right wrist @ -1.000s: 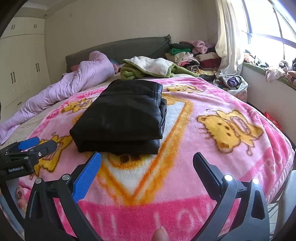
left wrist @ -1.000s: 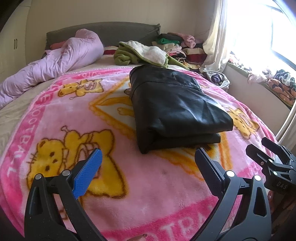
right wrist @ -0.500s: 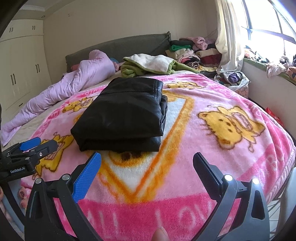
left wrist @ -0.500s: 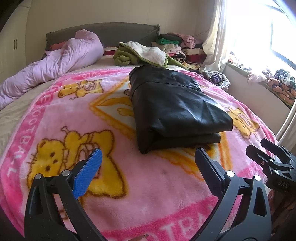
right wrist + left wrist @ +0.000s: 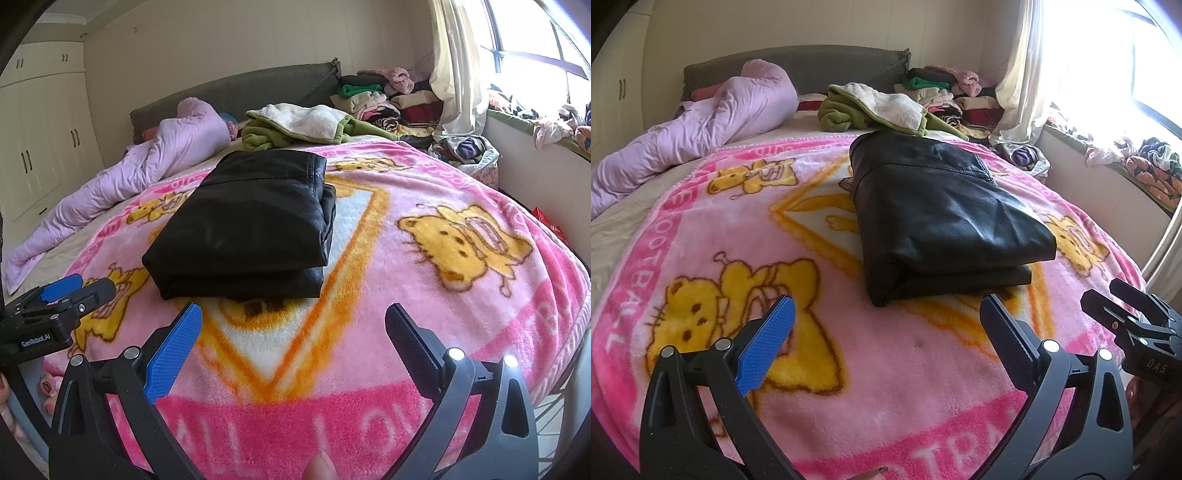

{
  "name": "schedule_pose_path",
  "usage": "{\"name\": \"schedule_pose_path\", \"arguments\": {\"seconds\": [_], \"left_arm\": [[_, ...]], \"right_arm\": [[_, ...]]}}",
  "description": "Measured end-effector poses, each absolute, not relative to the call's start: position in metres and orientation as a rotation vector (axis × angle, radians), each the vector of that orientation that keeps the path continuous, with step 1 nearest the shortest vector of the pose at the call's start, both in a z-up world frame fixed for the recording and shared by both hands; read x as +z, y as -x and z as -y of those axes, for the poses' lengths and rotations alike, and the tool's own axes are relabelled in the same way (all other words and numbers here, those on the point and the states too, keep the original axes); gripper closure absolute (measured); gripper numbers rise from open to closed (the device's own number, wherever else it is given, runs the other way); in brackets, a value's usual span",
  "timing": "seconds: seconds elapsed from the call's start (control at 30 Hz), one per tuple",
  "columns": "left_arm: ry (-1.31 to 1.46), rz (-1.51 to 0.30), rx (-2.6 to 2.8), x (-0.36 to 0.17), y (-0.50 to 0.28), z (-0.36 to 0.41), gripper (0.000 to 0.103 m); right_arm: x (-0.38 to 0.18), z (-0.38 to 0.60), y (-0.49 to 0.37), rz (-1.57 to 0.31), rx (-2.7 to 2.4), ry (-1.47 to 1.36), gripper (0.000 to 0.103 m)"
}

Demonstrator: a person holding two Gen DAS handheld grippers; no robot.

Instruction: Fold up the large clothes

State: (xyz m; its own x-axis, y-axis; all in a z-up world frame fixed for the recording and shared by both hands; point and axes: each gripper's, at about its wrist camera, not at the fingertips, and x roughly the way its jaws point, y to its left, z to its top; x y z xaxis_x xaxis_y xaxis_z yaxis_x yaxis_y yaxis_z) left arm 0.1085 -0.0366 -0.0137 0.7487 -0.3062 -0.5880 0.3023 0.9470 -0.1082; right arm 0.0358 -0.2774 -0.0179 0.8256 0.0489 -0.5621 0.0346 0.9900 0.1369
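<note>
A black leather garment (image 5: 938,218) lies folded into a thick rectangle on the pink cartoon blanket (image 5: 738,236); it also shows in the right wrist view (image 5: 255,229). My left gripper (image 5: 886,314) is open and empty, held above the blanket short of the garment's near edge. My right gripper (image 5: 293,317) is open and empty, also just short of the near edge. Each gripper shows at the side of the other's view: the right one (image 5: 1134,314) and the left one (image 5: 66,295).
A green and white fleece (image 5: 875,107) lies behind the garment. A lilac duvet (image 5: 713,122) is bunched at the far left. Stacked clothes (image 5: 388,99) sit by the headboard. A curtain and a cluttered window ledge (image 5: 1137,162) are on the right. Wardrobes (image 5: 40,122) stand at left.
Both grippers stay open. The right wrist view has drifted slightly closer and lower over the blanket; the garment has not moved.
</note>
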Motion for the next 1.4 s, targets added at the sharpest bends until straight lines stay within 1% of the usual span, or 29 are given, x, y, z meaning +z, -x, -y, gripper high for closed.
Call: {"name": "schedule_pose_path", "arguments": {"seconds": [1.4], "left_arm": [[0.001,-0.638,-0.325,-0.0113,-0.1083,0.0356,0.009]], "right_arm": [[-0.0208,0.2704,-0.0336,-0.604,0.01,-0.109,0.004]]}}
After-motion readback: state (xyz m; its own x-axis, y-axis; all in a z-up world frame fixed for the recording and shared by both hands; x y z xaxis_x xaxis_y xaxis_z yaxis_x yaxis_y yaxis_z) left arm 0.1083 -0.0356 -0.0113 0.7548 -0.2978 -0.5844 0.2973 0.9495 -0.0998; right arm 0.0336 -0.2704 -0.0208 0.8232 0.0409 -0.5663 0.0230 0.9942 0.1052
